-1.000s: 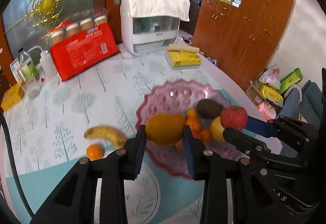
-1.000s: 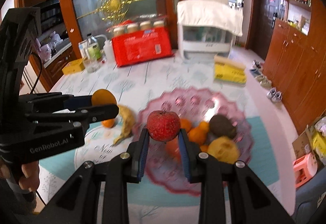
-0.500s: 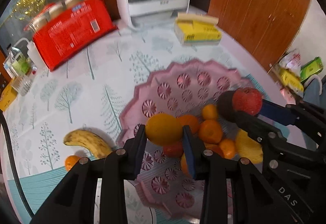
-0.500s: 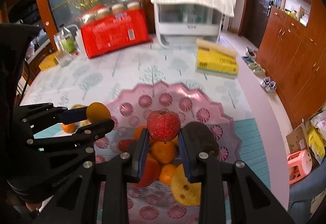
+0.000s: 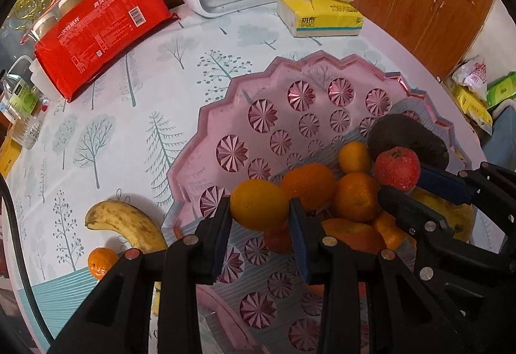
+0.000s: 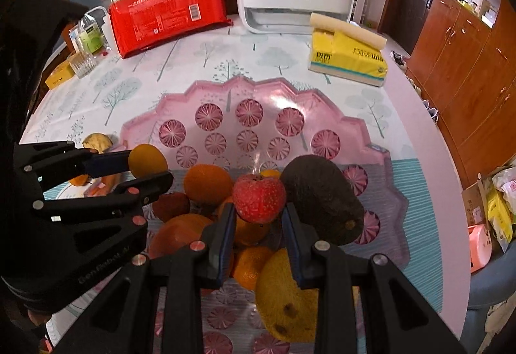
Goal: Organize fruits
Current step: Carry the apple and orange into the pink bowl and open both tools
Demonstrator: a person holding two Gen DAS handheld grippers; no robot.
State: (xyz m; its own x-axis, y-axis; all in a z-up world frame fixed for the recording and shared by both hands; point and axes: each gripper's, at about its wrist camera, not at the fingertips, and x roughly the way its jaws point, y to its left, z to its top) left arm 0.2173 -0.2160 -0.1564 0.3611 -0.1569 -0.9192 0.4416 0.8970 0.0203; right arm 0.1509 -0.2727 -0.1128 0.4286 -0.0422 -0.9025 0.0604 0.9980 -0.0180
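Tablecloth (image 5: 135, 102): pink tray (image 5: 225, 115) holds oranges (image 5: 354, 196), avocado (image 5: 406, 138).

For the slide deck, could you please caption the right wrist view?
Right gripper holds a red apple over the pink tray of fruit; left gripper carries an orange.

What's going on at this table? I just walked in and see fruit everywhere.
A person is sorting fruit into a pink tray with two tools. The left hand-held gripper is shut on a yellow-orange citrus, and the right hand-held gripper is shut on a red apple. Both hover over the pile of oranges and an avocado already in the tray. A banana and a small tangerine lie outside on the tablecloth.
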